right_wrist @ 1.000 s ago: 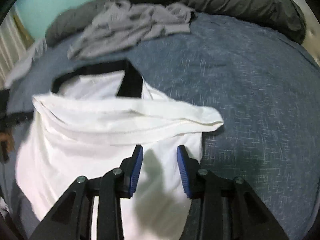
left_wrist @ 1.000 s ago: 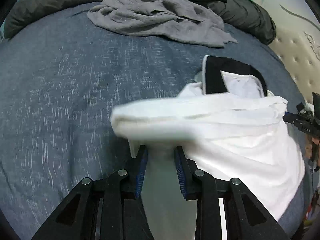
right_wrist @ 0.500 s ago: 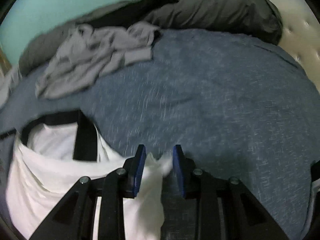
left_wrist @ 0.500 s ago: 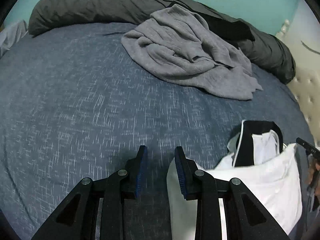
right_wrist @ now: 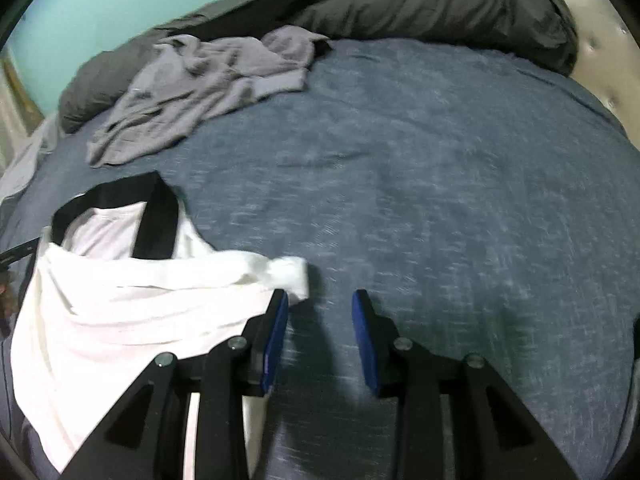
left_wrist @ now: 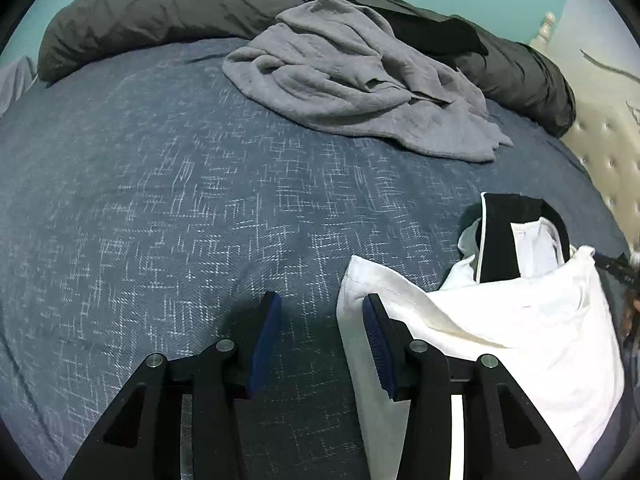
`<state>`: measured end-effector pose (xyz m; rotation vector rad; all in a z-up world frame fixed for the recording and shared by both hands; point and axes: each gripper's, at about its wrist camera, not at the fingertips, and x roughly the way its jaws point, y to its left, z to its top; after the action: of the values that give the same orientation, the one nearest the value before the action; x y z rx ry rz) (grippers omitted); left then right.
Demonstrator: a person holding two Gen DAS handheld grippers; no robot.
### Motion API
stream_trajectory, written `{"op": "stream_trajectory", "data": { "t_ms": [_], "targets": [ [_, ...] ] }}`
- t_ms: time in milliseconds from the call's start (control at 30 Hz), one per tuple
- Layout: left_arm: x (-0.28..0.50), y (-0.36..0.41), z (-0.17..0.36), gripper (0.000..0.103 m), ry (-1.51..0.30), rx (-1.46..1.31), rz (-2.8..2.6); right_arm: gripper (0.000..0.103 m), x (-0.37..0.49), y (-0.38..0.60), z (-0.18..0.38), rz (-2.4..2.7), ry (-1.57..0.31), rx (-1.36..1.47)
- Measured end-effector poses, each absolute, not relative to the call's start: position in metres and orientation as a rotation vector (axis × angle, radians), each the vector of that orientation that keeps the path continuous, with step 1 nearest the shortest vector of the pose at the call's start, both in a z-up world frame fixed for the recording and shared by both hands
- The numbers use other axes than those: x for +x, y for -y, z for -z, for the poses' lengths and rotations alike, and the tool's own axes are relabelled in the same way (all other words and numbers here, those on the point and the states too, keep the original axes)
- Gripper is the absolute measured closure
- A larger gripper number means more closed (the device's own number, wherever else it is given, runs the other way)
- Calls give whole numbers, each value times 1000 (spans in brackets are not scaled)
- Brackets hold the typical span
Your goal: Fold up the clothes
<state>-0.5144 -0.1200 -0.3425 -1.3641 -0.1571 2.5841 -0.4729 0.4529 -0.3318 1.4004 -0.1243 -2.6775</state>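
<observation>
A white garment (left_wrist: 500,328) with a black collar band (left_wrist: 496,236) lies folded over on the blue bedspread (left_wrist: 160,200). My left gripper (left_wrist: 320,312) is over the bed at the garment's left edge with its jaws opening. The cloth's edge lies beside the right finger (left_wrist: 376,332), and no pad presses on it. In the right wrist view the same white garment (right_wrist: 120,312) lies to the left. Its bunched corner ends at the tip of the left finger (right_wrist: 276,328). My right gripper (right_wrist: 320,308) stands open, with only bedspread between its pads.
A crumpled grey garment (left_wrist: 352,84) lies at the far side of the bed, also in the right wrist view as the grey garment (right_wrist: 208,80). Behind it runs a dark duvet roll (left_wrist: 160,4). A tufted beige headboard (left_wrist: 608,152) borders the right.
A second ago both grippers had the white cloth's folded edge between their jaws. The cloth now lies on the bed, both grippers have drawn off its ends, and the left jaws stand wider.
</observation>
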Motion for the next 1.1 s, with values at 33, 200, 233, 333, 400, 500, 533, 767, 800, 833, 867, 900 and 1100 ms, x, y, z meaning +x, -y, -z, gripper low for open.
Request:
{"op": "stream_trajectory", "data": {
  "t_ms": [33,200,233,333,400,500,533,767,800,833,867,900,1100],
  "targets": [
    [-514,121,343,57,159,-1363,-2584,70,-469,-453,330,2676,106,1376],
    [-508,118,344,56,144,-1342,-2585,70,-459,-451,336,2648,19,1357],
    [-508,117,344,55,147,-1336,-2579,70,-460,-449,339,2646,-9,1374],
    [-511,113,345,53,161,-1334,-2574,70,-468,-445,345,2663,-10,1395],
    [-515,111,346,53,173,-1331,-2576,70,-477,-445,346,2688,14,1409],
    [-520,112,345,53,246,-1316,-2567,70,-490,-441,347,2702,16,1421],
    [-522,111,346,53,265,-1309,-2561,70,-494,-440,346,2702,31,1415],
    [-523,105,347,53,245,-1298,-2530,70,-511,-440,339,2718,111,1399],
    [-523,105,348,53,246,-1300,-2525,70,-510,-444,337,2732,134,1390],
    [-523,105,348,53,248,-1302,-2521,70,-510,-448,337,2745,154,1397],
    [-523,106,348,53,250,-1301,-2519,70,-509,-450,337,2751,168,1406],
    [-522,107,349,53,252,-1300,-2517,69,-507,-455,337,2749,205,1413],
    [-521,106,349,57,248,-1311,-2507,68,-480,-471,329,2688,347,1295]
  ]
}}
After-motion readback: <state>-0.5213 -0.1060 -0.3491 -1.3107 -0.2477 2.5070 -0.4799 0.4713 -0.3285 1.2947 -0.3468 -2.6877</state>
